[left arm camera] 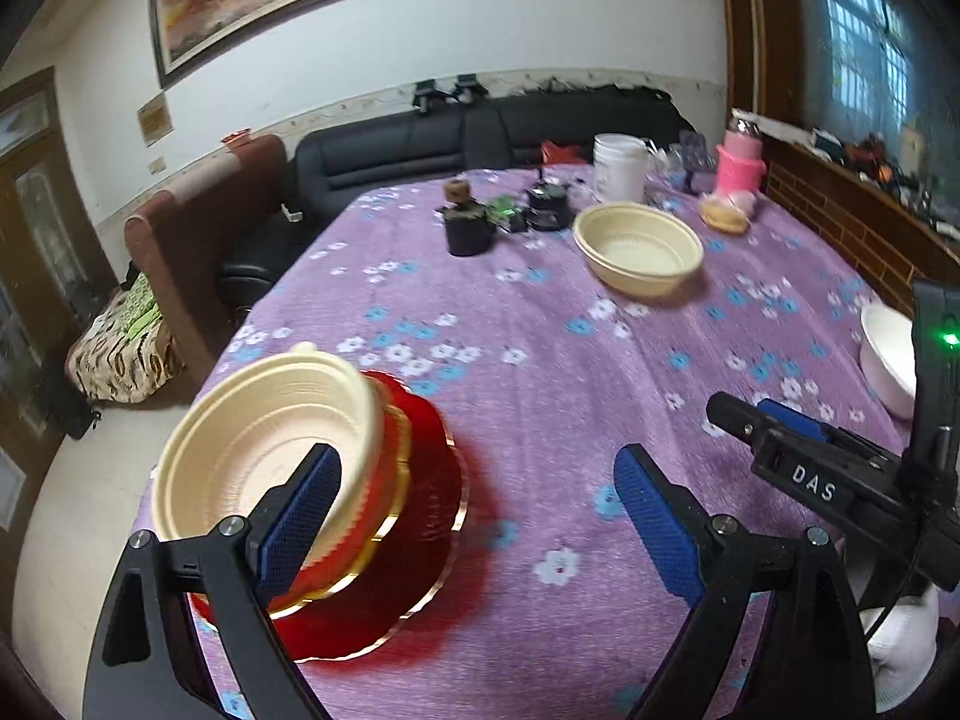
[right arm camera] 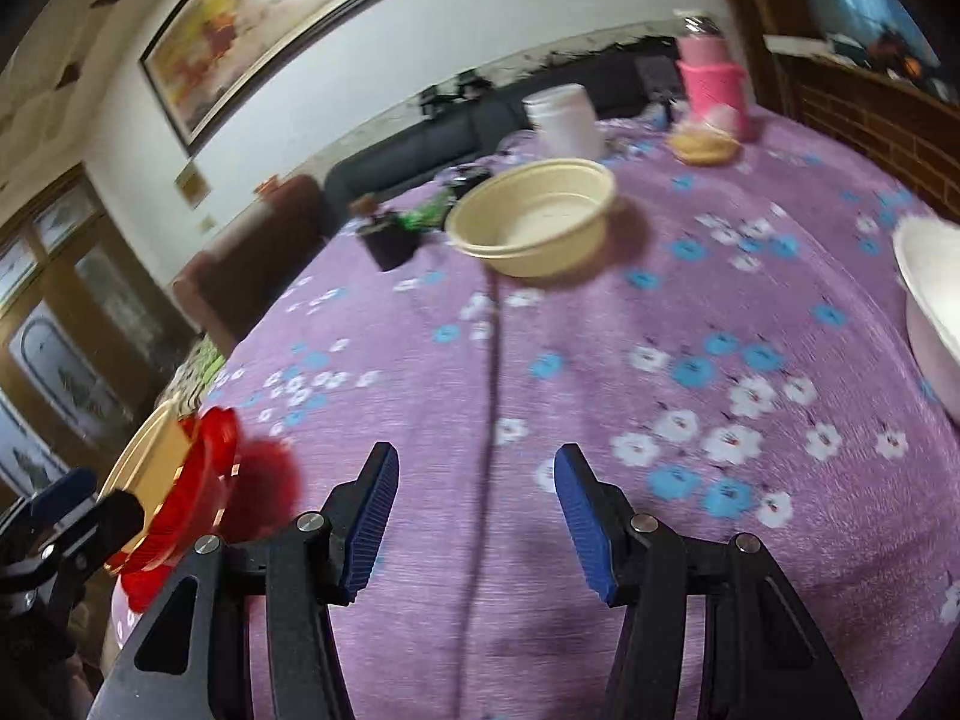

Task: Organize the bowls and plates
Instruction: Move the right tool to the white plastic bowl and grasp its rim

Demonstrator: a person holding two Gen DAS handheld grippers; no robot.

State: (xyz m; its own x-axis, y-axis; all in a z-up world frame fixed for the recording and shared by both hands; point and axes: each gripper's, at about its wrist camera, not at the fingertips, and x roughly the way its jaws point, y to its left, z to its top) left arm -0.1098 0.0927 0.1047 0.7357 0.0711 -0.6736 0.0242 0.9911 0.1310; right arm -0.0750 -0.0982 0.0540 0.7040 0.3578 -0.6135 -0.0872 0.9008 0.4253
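Both your grippers hang open and empty over the table [left arm camera: 540, 312]. The cream bowl [right arm camera: 534, 222] sits upright toward the far edge, straight ahead of your right gripper [right arm camera: 477, 525] and well apart from it. Your left gripper [left arm camera: 474, 525] hangs beside the stack of red plates [left arm camera: 414, 516] at the left edge, so the right looks nearer.

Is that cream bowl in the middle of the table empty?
Empty. Both views look into the cream bowl; only its bare inside shows, and it sits upright on the purple tablecloth.
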